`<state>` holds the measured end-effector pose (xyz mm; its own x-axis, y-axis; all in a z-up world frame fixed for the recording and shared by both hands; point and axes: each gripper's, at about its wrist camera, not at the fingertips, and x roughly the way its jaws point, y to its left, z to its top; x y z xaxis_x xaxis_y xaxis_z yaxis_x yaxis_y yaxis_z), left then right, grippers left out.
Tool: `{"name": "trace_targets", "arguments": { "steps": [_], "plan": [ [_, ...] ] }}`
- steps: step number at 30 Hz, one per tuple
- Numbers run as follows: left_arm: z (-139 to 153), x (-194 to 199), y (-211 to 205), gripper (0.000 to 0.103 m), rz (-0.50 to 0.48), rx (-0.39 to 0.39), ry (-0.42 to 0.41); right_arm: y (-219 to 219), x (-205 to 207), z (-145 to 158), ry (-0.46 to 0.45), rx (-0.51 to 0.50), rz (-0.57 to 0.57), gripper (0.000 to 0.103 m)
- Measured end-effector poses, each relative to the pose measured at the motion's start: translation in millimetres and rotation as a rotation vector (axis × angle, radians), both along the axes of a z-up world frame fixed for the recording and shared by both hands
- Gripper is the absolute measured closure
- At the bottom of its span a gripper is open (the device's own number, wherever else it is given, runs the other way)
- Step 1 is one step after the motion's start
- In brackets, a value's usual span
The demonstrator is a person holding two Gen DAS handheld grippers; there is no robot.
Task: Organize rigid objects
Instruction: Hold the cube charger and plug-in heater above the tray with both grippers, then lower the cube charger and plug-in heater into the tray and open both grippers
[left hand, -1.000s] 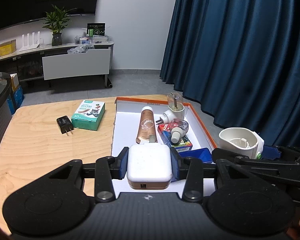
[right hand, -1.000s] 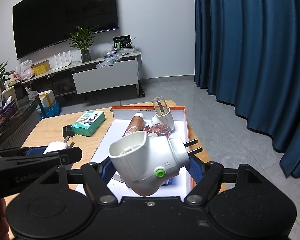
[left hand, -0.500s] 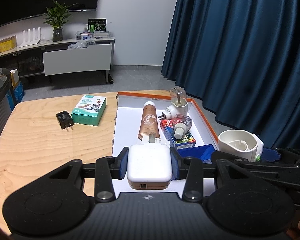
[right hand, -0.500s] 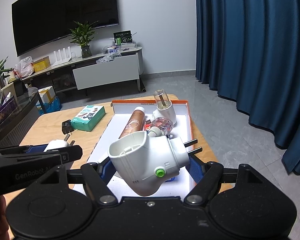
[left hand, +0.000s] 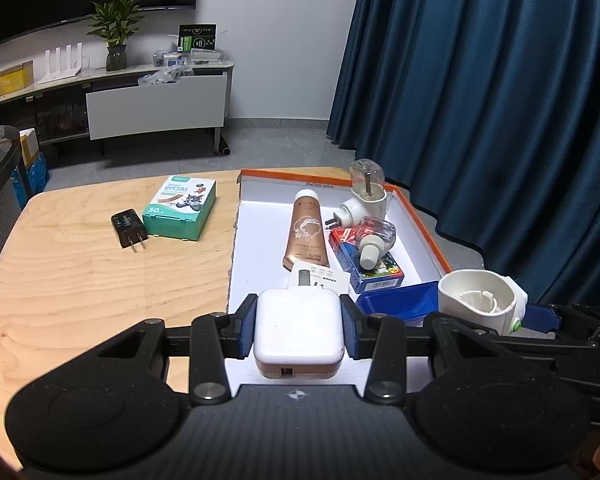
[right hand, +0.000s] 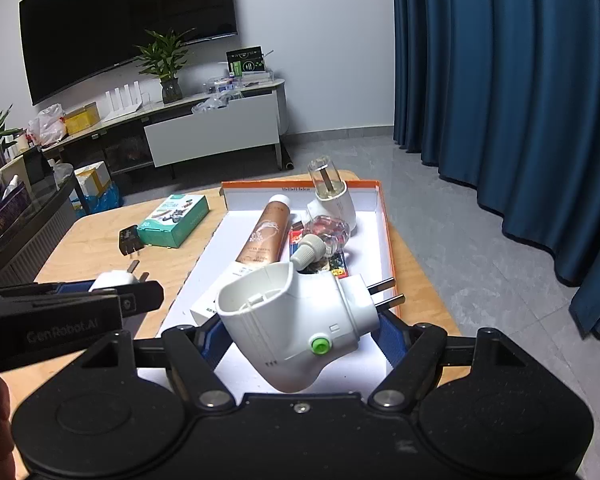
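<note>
My left gripper point(left hand: 299, 330) is shut on a white square charger point(left hand: 299, 332), held above the near end of the orange-rimmed white box point(left hand: 428, 236). My right gripper point(right hand: 296, 332) is shut on a white plug-in heater unit point(right hand: 296, 320) with a green button and two prongs, above the box's near right side point(right hand: 387, 240). The heater unit also shows in the left wrist view point(left hand: 480, 300), and the charger in the right wrist view point(right hand: 114, 280). In the box lie a bronze cream tube point(left hand: 306, 228), a red-blue carton point(left hand: 364, 260), a pink refill bottle point(left hand: 374, 236) and another plug-in unit point(left hand: 366, 200).
On the wooden table point(left hand: 80, 280) left of the box lie a black charger point(left hand: 129, 227) and a green box of plasters point(left hand: 180, 208). A blue bin point(left hand: 396, 304) sits at the box's near right. The curtain point(left hand: 500, 100) hangs to the right.
Both grippers have moved slightly forward and up over the box, each still holding its object. Nothing was released.
</note>
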<state>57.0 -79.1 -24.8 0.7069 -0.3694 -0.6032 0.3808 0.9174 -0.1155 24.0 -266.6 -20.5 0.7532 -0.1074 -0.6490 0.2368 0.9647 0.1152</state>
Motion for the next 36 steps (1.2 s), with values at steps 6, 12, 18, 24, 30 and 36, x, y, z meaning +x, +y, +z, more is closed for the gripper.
{"name": "trace_targets", "arguments": {
  "steps": [6,12,18,24,30,36],
  "plan": [
    [-4.9,7.3,1.4,0.061,0.005,0.004,0.015,-1.7,5.5,-9.0,0.020,0.011,-0.005,0.015],
    [-6.9,15.0,2.9,0.061,0.012,0.006,0.026,-5.1,8.1,-15.3,0.035,0.014,-0.016,0.015],
    [-10.2,15.9,1.4,0.061,-0.005,0.001,0.039,-5.0,9.2,-19.7,0.046,-0.004,-0.017,0.015],
    [-16.7,12.0,-5.3,0.061,-0.032,0.006,0.056,-6.2,7.8,-23.8,0.053,0.003,-0.021,0.015],
    [-22.5,9.3,-10.3,0.061,-0.051,0.015,0.069,-8.9,6.8,-24.2,0.055,0.016,-0.026,0.015],
    [-25.1,9.5,-10.6,0.061,-0.051,0.020,0.078,-8.0,6.7,-25.3,0.060,0.018,-0.020,0.015]
  ]
}}
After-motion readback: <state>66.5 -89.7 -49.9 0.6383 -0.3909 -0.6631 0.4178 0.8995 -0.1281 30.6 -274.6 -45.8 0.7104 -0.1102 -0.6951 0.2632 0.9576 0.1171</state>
